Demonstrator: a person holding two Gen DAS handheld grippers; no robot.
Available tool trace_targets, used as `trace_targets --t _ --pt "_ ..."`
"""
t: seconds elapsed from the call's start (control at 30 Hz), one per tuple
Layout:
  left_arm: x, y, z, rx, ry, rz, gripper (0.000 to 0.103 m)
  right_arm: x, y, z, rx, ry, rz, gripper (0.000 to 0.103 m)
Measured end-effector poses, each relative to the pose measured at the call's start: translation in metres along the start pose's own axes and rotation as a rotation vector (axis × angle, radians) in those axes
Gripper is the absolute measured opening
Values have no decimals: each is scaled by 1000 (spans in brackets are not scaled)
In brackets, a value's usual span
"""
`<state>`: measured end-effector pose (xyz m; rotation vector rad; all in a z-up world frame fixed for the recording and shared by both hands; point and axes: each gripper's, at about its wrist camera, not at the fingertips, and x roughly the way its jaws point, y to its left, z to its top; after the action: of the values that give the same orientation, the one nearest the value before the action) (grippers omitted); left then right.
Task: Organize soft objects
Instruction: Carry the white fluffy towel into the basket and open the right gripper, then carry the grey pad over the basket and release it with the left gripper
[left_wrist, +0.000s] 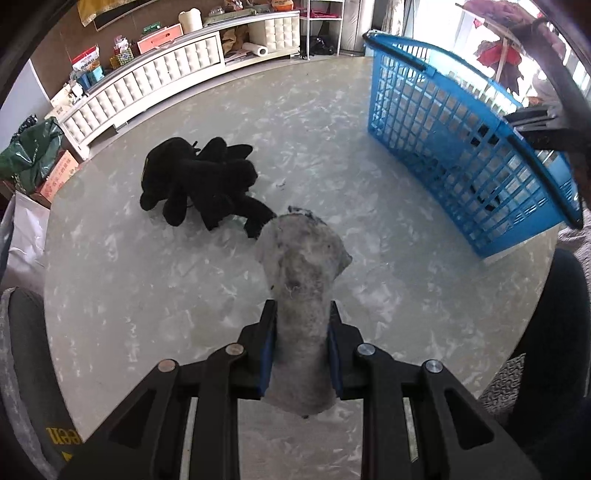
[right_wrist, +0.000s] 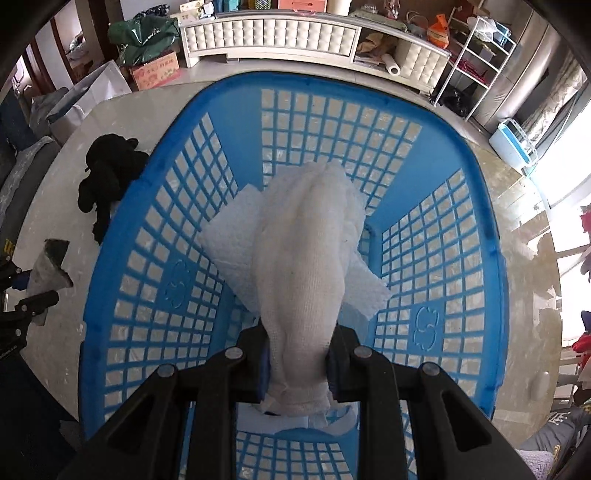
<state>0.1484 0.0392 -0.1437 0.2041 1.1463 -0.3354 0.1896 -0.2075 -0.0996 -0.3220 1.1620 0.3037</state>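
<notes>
White tufted cabinet (left_wrist: 155, 83), green bag (left_wrist: 31, 151), cardboard box (right_wrist: 155, 70), paper roll (left_wrist: 255, 49).

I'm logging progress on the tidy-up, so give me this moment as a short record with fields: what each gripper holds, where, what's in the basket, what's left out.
left gripper: shut on a grey soiled cloth, over the table
right gripper: shut on a white knitted cloth, hanging over the inside of the blue basket
in basket: a white paper sheet on the bottom, under the white cloth
left out: a black plush toy on the table, beside the basket
basket position: standing on the table
</notes>
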Motion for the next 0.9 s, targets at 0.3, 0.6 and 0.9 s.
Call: trace_targets --t 0.3,0.6,0.9 --pt "0 6 -1 -2 -1 -10 22 -4 3 -8 -14 30 -15 61" --pt "-21 7 0 2 -21 1 22 -44 2 -27 -15 -64 -74 103" --pt "-56 -9 8 19 -78 -3 22 -88 -22 -66 31 -185 -127 103"
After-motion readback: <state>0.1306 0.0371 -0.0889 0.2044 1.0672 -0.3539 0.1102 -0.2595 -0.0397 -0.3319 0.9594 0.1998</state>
